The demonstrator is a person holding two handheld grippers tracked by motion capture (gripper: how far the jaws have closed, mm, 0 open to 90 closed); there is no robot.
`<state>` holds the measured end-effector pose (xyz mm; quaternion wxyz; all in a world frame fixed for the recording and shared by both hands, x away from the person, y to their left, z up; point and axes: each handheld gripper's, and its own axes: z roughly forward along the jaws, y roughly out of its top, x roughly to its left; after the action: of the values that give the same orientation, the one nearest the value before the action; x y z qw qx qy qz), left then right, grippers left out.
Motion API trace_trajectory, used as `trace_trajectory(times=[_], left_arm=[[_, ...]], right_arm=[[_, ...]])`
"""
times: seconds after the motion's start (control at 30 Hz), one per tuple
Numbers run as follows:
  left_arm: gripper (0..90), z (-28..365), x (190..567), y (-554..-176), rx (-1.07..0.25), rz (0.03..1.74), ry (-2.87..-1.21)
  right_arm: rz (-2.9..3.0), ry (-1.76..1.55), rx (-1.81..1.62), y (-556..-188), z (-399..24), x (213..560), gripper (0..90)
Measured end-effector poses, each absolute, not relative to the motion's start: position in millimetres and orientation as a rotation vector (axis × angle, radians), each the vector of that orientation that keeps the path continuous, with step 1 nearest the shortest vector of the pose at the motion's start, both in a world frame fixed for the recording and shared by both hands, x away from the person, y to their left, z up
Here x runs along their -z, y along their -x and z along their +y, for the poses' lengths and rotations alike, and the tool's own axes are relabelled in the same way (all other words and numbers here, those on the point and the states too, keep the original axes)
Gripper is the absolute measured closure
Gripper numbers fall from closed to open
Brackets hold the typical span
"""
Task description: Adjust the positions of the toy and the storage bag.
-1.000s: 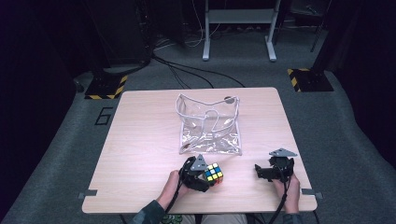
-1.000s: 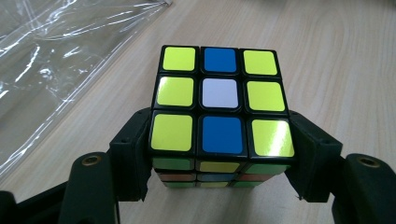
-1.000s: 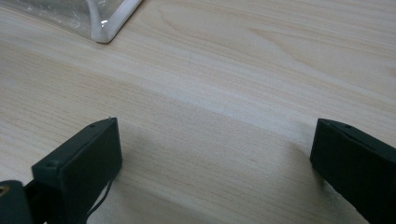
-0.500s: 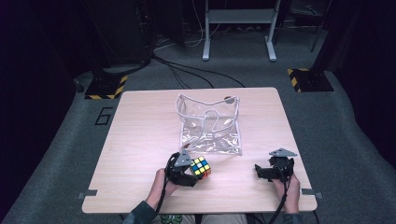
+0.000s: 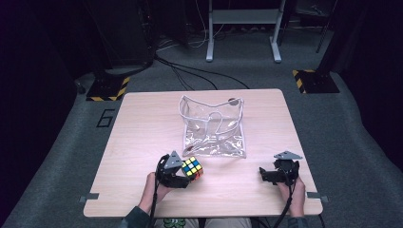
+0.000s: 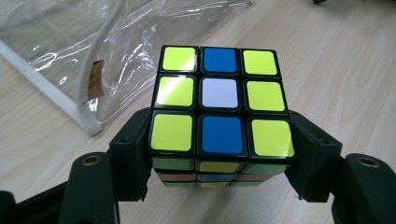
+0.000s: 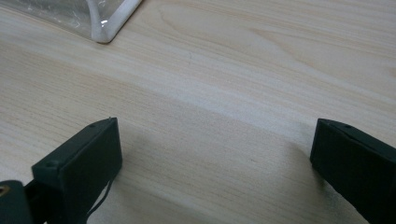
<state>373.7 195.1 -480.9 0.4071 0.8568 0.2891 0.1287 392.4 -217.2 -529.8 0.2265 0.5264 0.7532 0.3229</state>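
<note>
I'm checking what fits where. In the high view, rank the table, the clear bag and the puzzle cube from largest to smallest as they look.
1. Table
2. Clear bag
3. Puzzle cube, plainly the smallest of the three.

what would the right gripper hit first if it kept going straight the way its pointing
Probably nothing soon: the open right gripper faces bare table. Further along, the clear pouch has a white-edged corner just left of its line; depth is hard to judge.

High view looks down on the table [image 5: 142, 142]; both gripper views skim it closely.
</note>
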Motion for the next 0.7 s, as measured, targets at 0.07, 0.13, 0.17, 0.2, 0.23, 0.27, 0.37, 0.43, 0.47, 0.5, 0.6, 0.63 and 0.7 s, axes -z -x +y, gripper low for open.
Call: trace_trajectory(times=[0.07, 0.13, 0.17, 0.2, 0.23, 0.27, 0.37, 0.43, 0.47, 0.5, 0.6, 0.63, 0.7], left_arm=[[34.1, 200, 482, -373, -0.325, 0.745, -2.147], [34.1, 205, 483, -374, -0.316, 0.76, -2.137], [34.1, 206, 483, -374, -0.321, 0.767, -2.139], [34.1, 209, 483, -374, -0.325, 0.774, -2.137], [34.1, 211, 483, -374, -0.33, 0.781, -2.135], [34.1, 212, 483, -374, -0.331, 0.785, -2.131], [34.1, 218, 483, -374, -0.346, 0.795, -2.132], [34.1, 221, 482, -374, -0.361, 0.803, -2.134], [34.1, 223, 482, -374, -0.362, 0.809, -2.134], [34.1, 225, 482, -374, -0.365, 0.813, -2.131], [34.1, 231, 483, -375, -0.378, 0.829, -2.13], [34.1, 233, 482, -375, -0.381, 0.839, -2.13], [34.1, 239, 483, -375, -0.39, 0.853, -2.119]], right_arm=[[2.076, -1.451, -0.89, -392, -217, 530, 1.4], [2.076, -1.451, -0.89, -392, -217, 530, 1.4], [2.076, -1.451, -0.89, -392, -217, 530, 1.4], [2.076, -1.451, -0.89, -392, -217, 530, 1.4], [2.076, -1.45, -0.89, -392, -217, 530, 1.4], [2.076, -1.45, -0.891, -392, -217, 530, 1.4], [2.076, -1.45, -0.89, -392, -217, 530, 1.4], [2.076, -1.451, -0.89, -392, -217, 530, 1.4], [2.076, -1.45, -0.89, -392, -217, 530, 1.5], [2.076, -1.451, -0.89, -392, -217, 530, 1.5], [2.076, -1.45, -0.89, -392, -217, 530, 1.5], [2.076, -1.451, -0.89, -392, -217, 530, 1.5], [2.075, -1.451, -0.89, -392, -217, 530, 1.6]])
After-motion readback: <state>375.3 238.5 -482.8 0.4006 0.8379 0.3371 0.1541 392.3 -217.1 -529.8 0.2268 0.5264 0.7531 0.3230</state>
